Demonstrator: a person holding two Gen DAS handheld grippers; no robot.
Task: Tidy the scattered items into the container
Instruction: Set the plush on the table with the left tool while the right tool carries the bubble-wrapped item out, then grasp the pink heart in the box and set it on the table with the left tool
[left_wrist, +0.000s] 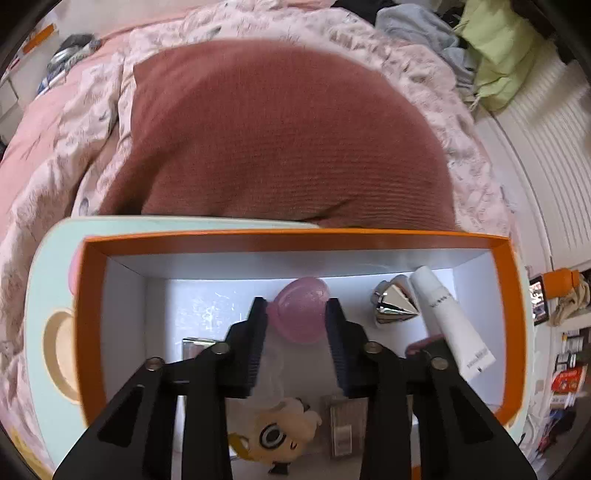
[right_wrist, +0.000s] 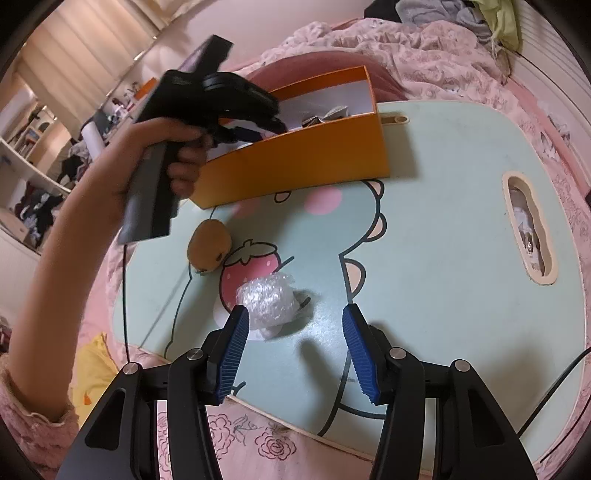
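Jaws on the left gripper (left_wrist: 296, 302) look clenched on a pink dome-topped thing (left_wrist: 301, 321), down inside the orange box (left_wrist: 288, 236). A silver faceted piece (left_wrist: 395, 302) and a white tube (left_wrist: 450, 321) lie at its 3 o'clock, a pale plush doll (left_wrist: 280, 432) at 6. Right gripper (right_wrist: 295, 310) has its jaws released over the mint cartoon table (right_wrist: 443, 221), with a bubble-wrap wad (right_wrist: 267, 295) by the left tip and a brown plush (right_wrist: 208, 245) at 10 o'clock. The table sits on a bed with a pink quilt (right_wrist: 406, 40), a rust cushion (left_wrist: 273, 129) at 12 and cluttered shelves (right_wrist: 33, 162) at 9.
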